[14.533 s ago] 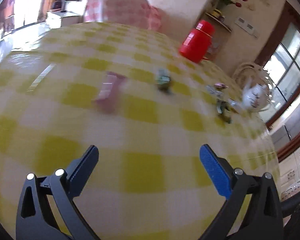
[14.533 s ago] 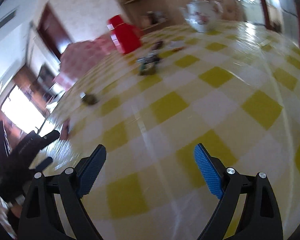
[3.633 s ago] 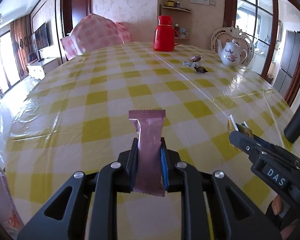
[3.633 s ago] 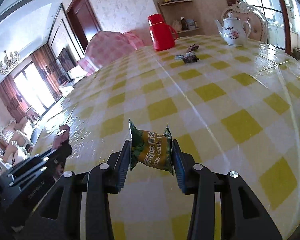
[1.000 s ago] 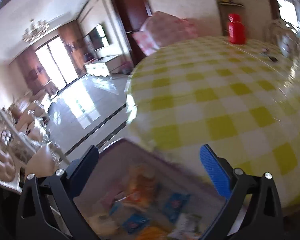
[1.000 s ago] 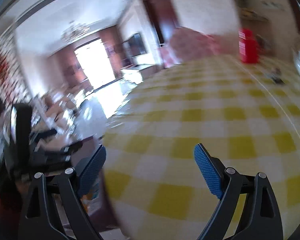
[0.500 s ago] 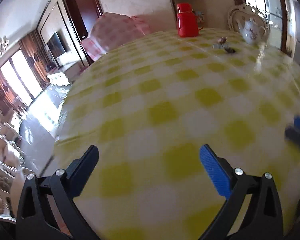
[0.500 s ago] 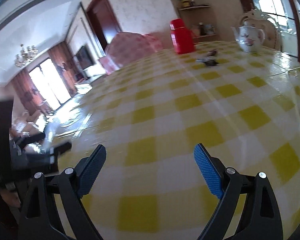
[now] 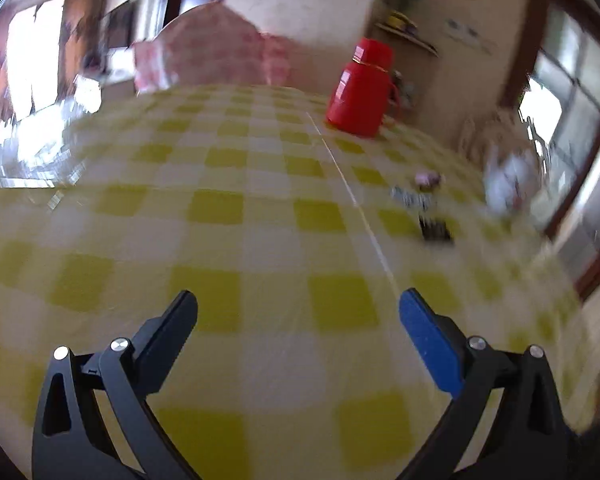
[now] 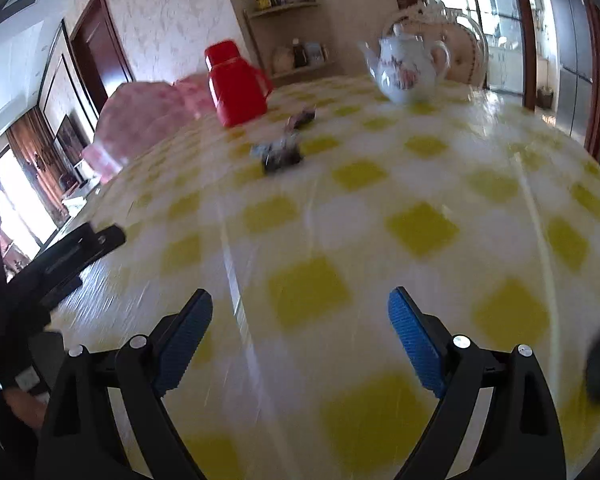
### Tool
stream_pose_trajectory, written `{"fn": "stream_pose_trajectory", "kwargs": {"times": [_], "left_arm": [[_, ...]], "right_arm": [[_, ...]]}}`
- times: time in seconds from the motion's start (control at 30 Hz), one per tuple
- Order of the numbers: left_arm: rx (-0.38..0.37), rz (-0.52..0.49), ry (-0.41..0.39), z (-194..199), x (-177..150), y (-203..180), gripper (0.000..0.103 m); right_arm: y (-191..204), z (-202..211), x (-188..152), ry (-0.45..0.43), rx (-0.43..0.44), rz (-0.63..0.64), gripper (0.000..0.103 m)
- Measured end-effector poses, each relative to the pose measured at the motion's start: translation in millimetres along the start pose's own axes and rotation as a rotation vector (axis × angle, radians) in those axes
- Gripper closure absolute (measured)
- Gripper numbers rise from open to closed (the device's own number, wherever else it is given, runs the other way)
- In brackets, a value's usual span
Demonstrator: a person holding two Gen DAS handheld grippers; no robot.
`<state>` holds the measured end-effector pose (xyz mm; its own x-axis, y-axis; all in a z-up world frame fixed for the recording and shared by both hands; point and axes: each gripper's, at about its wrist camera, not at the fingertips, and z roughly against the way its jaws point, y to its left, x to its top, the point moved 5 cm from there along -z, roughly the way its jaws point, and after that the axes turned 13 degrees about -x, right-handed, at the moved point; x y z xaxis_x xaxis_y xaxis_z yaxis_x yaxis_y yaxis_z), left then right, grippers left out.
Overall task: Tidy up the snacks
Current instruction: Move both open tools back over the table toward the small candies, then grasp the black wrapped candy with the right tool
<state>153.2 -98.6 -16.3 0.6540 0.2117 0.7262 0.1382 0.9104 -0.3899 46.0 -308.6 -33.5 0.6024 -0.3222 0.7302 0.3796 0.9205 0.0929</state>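
Note:
Small wrapped snacks (image 9: 424,200) lie in a loose cluster far across the yellow-checked table (image 9: 260,240), right of its centre crease; the right wrist view shows the same snacks (image 10: 284,148) near the red flask. My left gripper (image 9: 298,312) stands open above the cloth with nothing between its fingers. My right gripper (image 10: 300,312) is open and empty too, well short of the snacks. In the right wrist view the left gripper (image 10: 72,248) shows as a dark shape at the left edge. Both pictures are blurred by motion.
A red flask (image 9: 360,92) stands at the far side of the table, and a white flowered teapot (image 10: 408,68) to its right. A pink-checked chair back (image 9: 212,48) rises behind the far edge. Wall shelves and windows lie beyond.
Both grippers have swung from the table's left edge and the snack box below it toward the table's middle. The flask, teapot and snacks now look nearer. Both stay open and empty.

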Motion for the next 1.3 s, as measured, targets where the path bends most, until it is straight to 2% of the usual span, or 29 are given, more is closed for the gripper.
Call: {"fn": "stream_pose_trajectory", "kwargs": {"times": [0.07, 0.13, 0.27, 0.33, 0.43, 0.53, 0.63, 0.67, 0.7, 0.73, 0.77, 0.8, 0.87, 0.93, 1.03, 1.13, 1.3], "left_arm": [[-0.022, 0.059, -0.036, -16, 9, 5, 0.002], [-0.076, 0.105, -0.071, -28, 16, 11, 0.002], [-0.148, 0.148, -0.048, -43, 22, 23, 0.002], [-0.143, 0.200, -0.091, -38, 26, 34, 0.002], [-0.151, 0.268, -0.093, -38, 26, 45, 0.002], [-0.141, 0.265, -0.080, -40, 25, 44, 0.002], [-0.136, 0.230, -0.064, -42, 25, 39, 0.002], [-0.136, 0.221, -0.062, -42, 25, 37, 0.002], [-0.138, 0.217, -0.060, -42, 25, 37, 0.002], [-0.138, 0.214, -0.058, -42, 25, 37, 0.002], [-0.137, 0.214, -0.057, -42, 25, 37, 0.002], [-0.138, 0.214, -0.055, -43, 24, 37, 0.002], [-0.140, 0.208, -0.049, -44, 25, 37, 0.002], [-0.140, 0.184, -0.040, -46, 26, 34, 0.002], [-0.138, 0.151, -0.036, -46, 24, 28, 0.002], [-0.139, 0.104, -0.030, -47, 23, 20, 0.002], [-0.155, -0.060, 0.014, -64, 27, -12, 0.002]], "right_arm": [[2, -24, 21, -0.016, -0.012, 0.003, 0.016], [8, -45, 38, -0.013, -0.002, 0.012, 0.016], [34, -91, 74, -0.016, 0.011, 0.101, 0.016], [50, -113, 89, -0.012, 0.020, 0.149, 0.016], [74, -146, 107, 0.013, 0.023, 0.228, 0.017], [90, -171, 119, 0.052, 0.019, 0.264, 0.017], [104, -192, 124, 0.088, -0.032, 0.330, 0.018], [105, -196, 124, 0.098, -0.047, 0.346, 0.021], [106, -201, 122, 0.120, -0.065, 0.366, 0.035], [105, -204, 120, 0.140, -0.071, 0.378, 0.042], [102, -200, 120, 0.136, -0.039, 0.364, 0.070], [99, -197, 119, 0.132, -0.035, 0.360, 0.085], [87, -183, 114, 0.113, -0.039, 0.337, 0.087], [76, -157, 108, 0.062, 0.012, 0.303, 0.087], [64, -124, 97, 0.027, 0.045, 0.277, 0.088], [48, -89, 83, 0.021, 0.099, 0.215, 0.088], [26, -50, 55, -0.025, 0.087, 0.162, 0.088]]}}
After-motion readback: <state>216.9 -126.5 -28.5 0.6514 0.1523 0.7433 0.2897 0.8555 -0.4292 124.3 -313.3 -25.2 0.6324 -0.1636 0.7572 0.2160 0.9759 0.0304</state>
